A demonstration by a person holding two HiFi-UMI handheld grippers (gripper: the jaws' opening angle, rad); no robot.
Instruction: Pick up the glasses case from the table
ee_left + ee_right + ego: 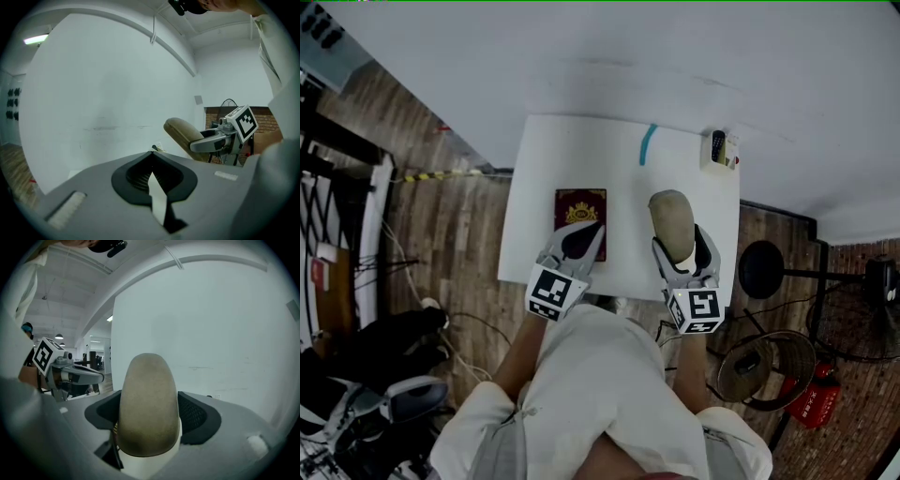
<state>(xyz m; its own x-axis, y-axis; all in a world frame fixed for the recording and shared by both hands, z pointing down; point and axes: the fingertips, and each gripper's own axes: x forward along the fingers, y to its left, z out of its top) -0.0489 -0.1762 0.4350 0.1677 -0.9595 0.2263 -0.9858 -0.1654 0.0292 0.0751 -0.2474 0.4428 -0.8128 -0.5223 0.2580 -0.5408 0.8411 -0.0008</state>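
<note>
The tan glasses case (672, 220) is up off the white table (581, 150), tilted, with my right gripper (684, 253) shut on its near end. In the right gripper view the glasses case (149, 404) fills the middle between the two jaws of the right gripper (150, 414). My left gripper (586, 236) is shut with nothing in it, its tips over the near edge of a dark red booklet (579, 206). From the left gripper view, the left gripper (152, 152) points at the wall, and the case (183, 133) shows to the right in the right gripper (220, 138).
A teal pen (648, 143) lies at the table's far side, and a small white box (722, 150) with dark items stands at its far right corner. Right of the table are a black round stand (764, 269) and a red extinguisher (814, 398). Cables lie on the wooden floor at left.
</note>
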